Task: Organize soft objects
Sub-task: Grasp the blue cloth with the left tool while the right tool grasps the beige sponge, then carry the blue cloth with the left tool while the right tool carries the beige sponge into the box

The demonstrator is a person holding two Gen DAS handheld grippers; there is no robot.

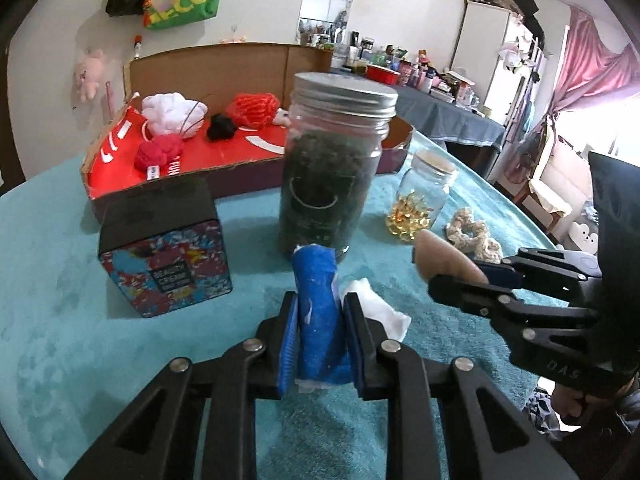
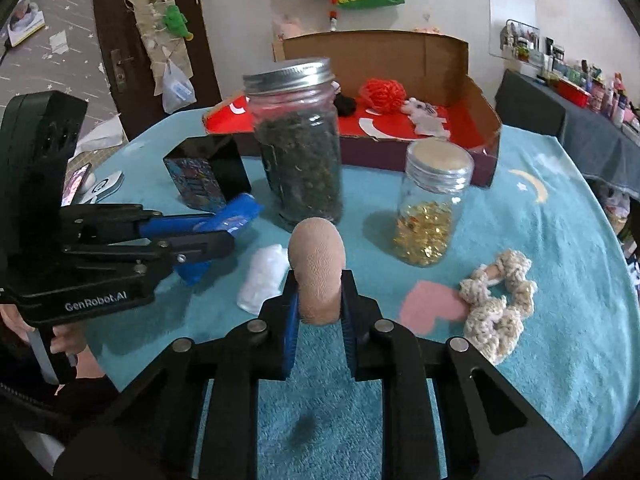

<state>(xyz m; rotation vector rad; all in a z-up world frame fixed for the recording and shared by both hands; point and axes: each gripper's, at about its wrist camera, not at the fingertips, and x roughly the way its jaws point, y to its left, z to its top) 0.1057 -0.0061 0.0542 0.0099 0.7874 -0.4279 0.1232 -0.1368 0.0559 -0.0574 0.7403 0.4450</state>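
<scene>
L wrist view | left gripper clamped on blue cloth roll mid-body; soft, light, squashes | right gripper clamped on tan sponge; springy, grip low | next prob. box

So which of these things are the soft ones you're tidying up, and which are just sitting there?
For the job:
- blue pouch, squeezed by the left gripper
- tan puff, squeezed by the right gripper
- white pad
- crochet scrunchie
- cardboard box

Lying about:
- tea jar
- capsule jar
- patterned tin
</scene>
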